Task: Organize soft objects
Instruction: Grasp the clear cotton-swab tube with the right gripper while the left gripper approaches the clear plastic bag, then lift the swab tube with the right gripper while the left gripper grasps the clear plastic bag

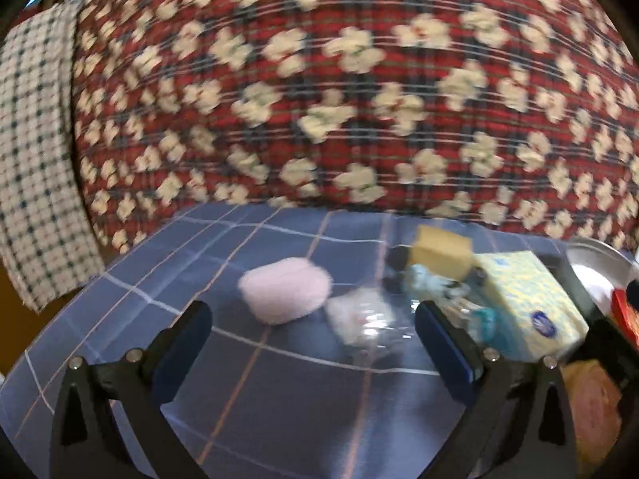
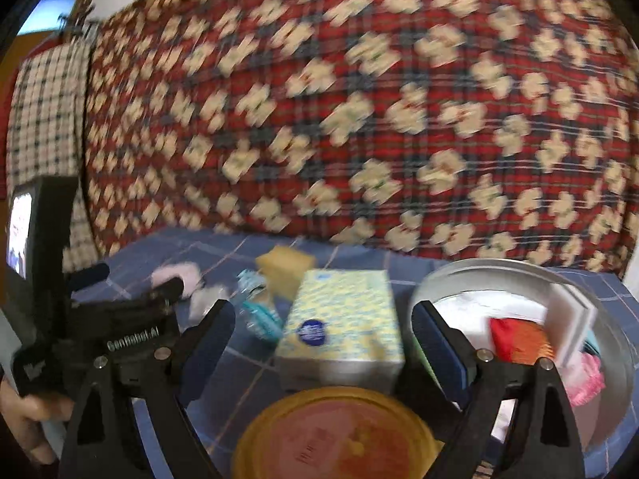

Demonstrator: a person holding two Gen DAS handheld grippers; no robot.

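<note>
A pink fluffy pad lies on the blue checked cloth, just beyond my open left gripper, whose jaws are empty. Right of the pad are a clear plastic packet, a yellow sponge and a yellow tissue pack. In the right wrist view my right gripper is open. The tissue pack lies ahead between its fingers, and the pads stand clear of it. The metal bowl at right holds a red-orange cloth, a pink fluffy piece and white foam.
A round tin with a yellow rim sits directly under the right gripper. A blue-green object lies left of the tissue pack. A red floral quilt rises like a wall behind the cloth. The left gripper and a hand are at left.
</note>
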